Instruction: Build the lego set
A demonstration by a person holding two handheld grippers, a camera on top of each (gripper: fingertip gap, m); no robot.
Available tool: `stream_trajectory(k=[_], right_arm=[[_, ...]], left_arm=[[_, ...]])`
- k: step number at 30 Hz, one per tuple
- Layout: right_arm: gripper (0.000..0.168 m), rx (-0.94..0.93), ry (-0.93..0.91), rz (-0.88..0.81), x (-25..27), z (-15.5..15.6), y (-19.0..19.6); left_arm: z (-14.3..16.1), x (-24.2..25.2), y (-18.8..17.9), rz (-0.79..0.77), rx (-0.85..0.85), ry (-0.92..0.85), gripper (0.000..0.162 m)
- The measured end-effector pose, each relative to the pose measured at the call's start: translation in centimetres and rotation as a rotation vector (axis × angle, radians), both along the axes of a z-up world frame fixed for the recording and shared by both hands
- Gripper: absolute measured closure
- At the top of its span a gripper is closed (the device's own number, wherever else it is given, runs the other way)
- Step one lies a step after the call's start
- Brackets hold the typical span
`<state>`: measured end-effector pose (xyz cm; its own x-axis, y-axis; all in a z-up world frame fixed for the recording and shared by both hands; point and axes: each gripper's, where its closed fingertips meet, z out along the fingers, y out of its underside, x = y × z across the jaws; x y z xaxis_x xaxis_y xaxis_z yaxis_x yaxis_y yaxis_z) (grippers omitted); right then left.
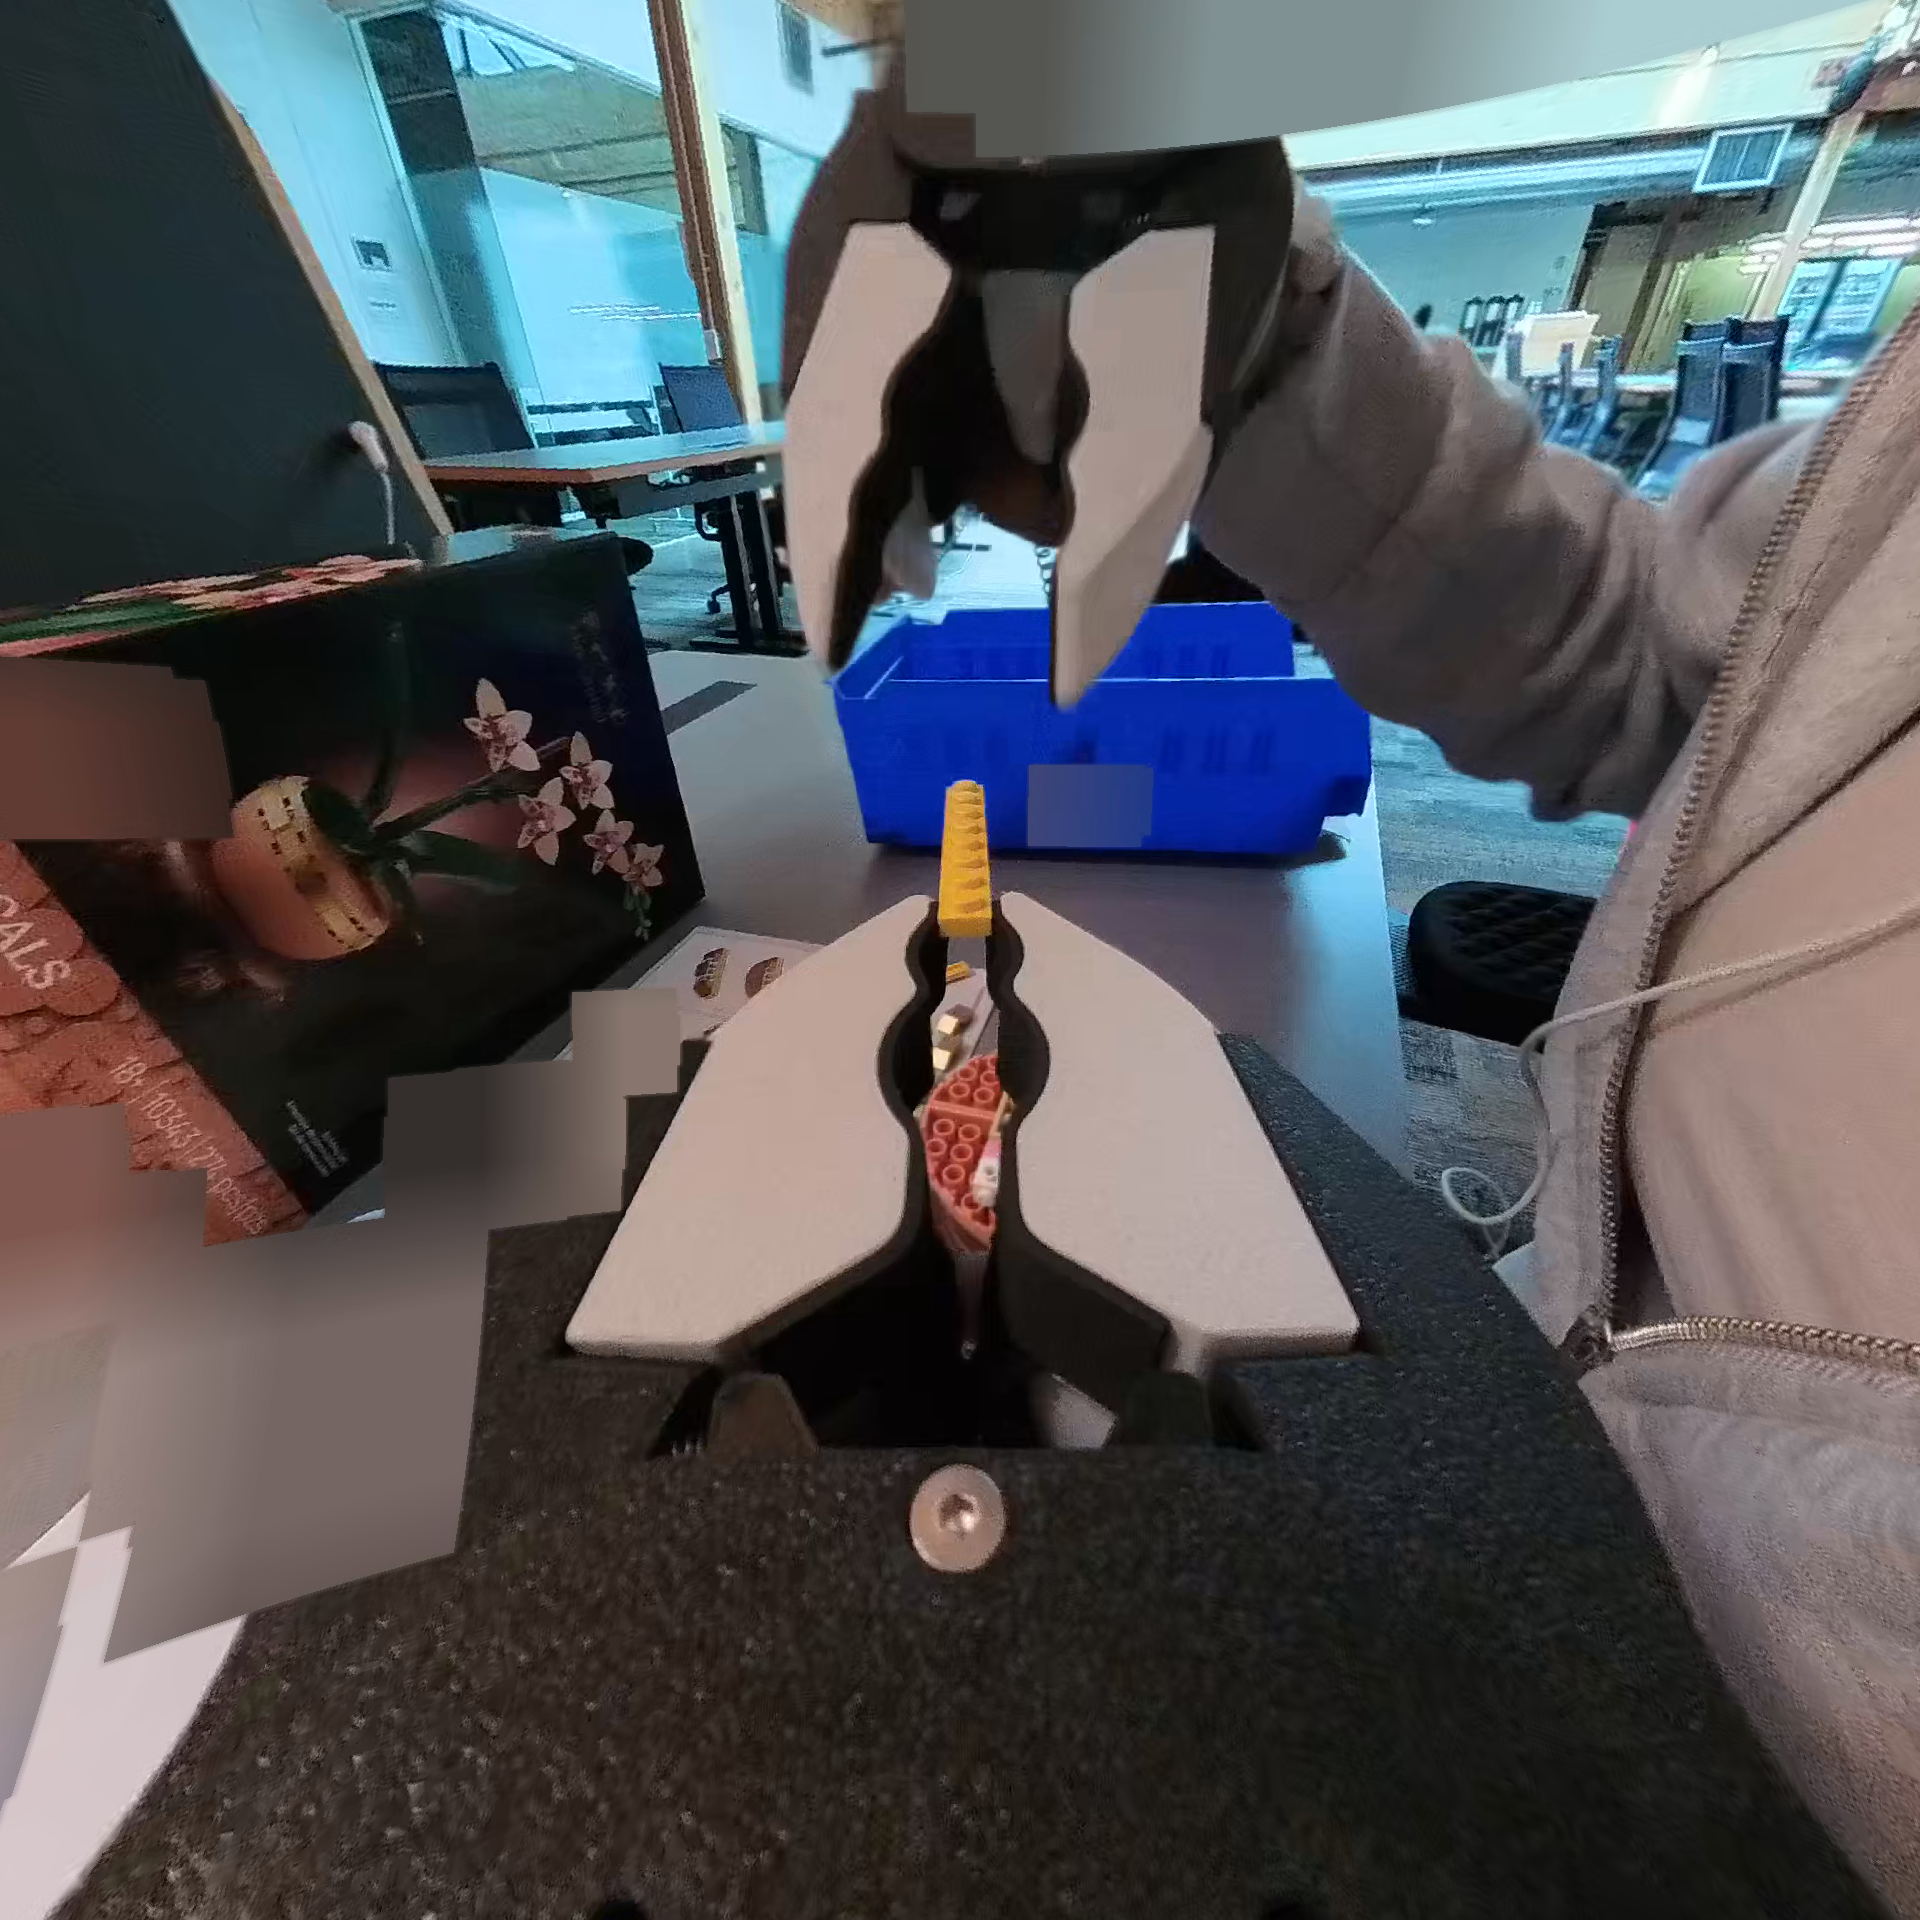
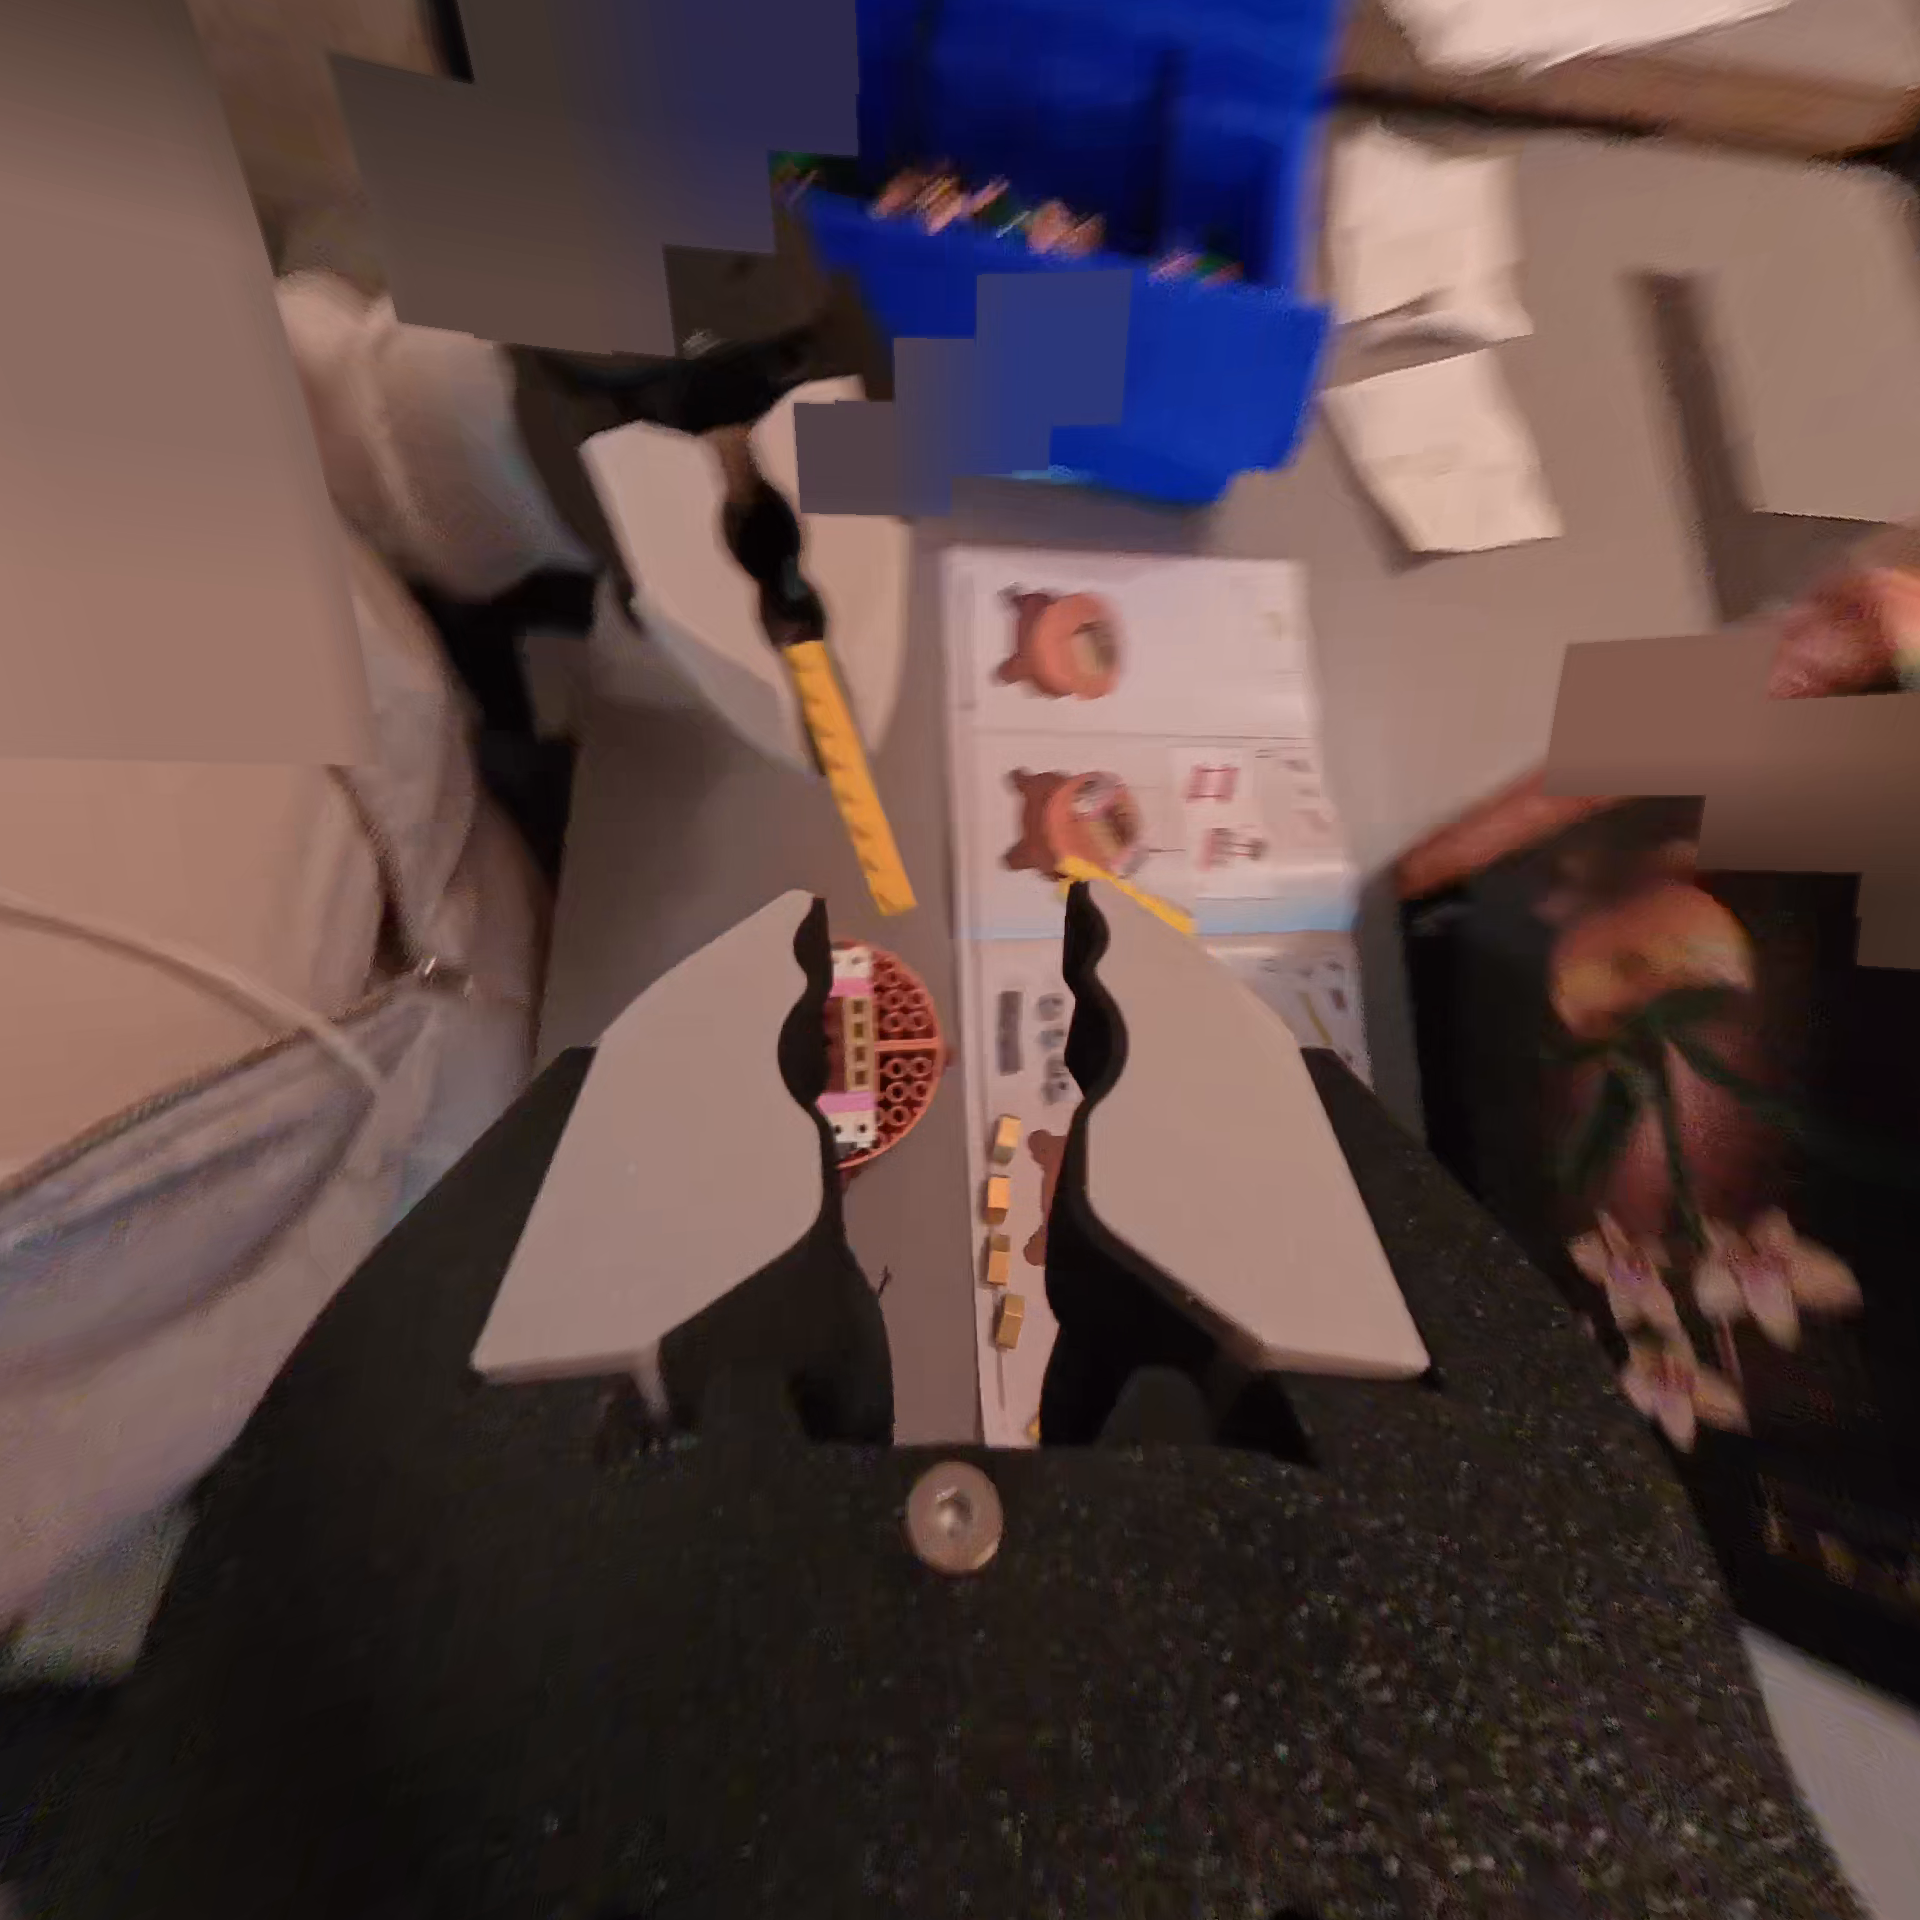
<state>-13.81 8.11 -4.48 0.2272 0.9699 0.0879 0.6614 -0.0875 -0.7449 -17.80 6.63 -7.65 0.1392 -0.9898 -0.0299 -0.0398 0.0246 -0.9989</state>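
My left gripper (image 1: 969, 906) is shut on a long yellow plate (image 1: 964, 854) that sticks out past its tips; it also shows in the right wrist view (image 2: 850, 781), held above the table. My right gripper (image 2: 940, 909) is open and empty, raised above the table; in the left wrist view it (image 1: 951, 665) hangs over the yellow plate, fingers pointing down. Below it lies a round reddish-brown studded assembly (image 2: 902, 1055) with pink and tan bricks. Several small gold bricks (image 2: 1003, 1195) lie on the instruction booklet (image 2: 1132, 727). A second yellow piece (image 2: 1127, 894) lies by my right fingertip.
A blue parts bin (image 1: 1101, 727) stands at the far side of the grey table (image 1: 790, 769). The dark set box (image 1: 343, 852) with an orchid picture stands to one side. A person in a beige hoodie (image 1: 1714, 935) sits close by. The tips of one gripper are about 6 cm away from the tips of the other.
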Motion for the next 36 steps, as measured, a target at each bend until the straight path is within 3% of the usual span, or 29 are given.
stream_trajectory(k=[3,5,7,9,12,16,21,26,32,36], right_arm=[[0.134,0.110,0.160,-0.426,6.6,0.0,2.7],[0.140,0.106,0.163,-0.689,11.6,-3.6,3.2],[0.144,0.015,0.140,-0.843,14.0,-8.6,2.7],[0.152,-0.045,0.102,-0.836,13.8,-12.9,1.8],[0.157,0.019,-0.052,-0.783,14.1,-16.6,1.4],[0.159,0.151,-0.189,-0.687,14.2,-17.5,1.5],[0.159,0.119,-0.247,-0.686,14.9,-19.1,1.8],[0.162,0.048,-0.185,-0.698,14.5,-19.0,1.9],[0.162,-0.451,0.322,-0.893,13.8,-17.0,3.0],[0.160,-0.400,0.246,-0.961,15.6,-17.2,3.3]], left_arm=[[-0.3,-0.7,0.9,0.070,0.025,0.010,0.156],[-0.9,-1.2,1.5,0.113,0.044,0.035,0.156],[-1.1,-1.3,1.7,0.119,0.034,0.032,0.155],[-1.1,-1.3,1.9,0.112,0.017,0.024,0.155],[-1.3,-1.1,2.4,0.110,0.011,0.040,0.155],[-1.5,-0.6,2.9,0.113,-0.009,0.036,0.155],[-1.7,-0.4,3.3,0.119,-0.026,0.030,0.156],[-1.7,-0.3,3.2,0.109,-0.019,0.043,0.155],[-1.6,0.0,2.9,0.089,-0.009,0.037,0.155],[-1.8,-0.1,3.0,0.089,-0.012,0.041,0.155]])
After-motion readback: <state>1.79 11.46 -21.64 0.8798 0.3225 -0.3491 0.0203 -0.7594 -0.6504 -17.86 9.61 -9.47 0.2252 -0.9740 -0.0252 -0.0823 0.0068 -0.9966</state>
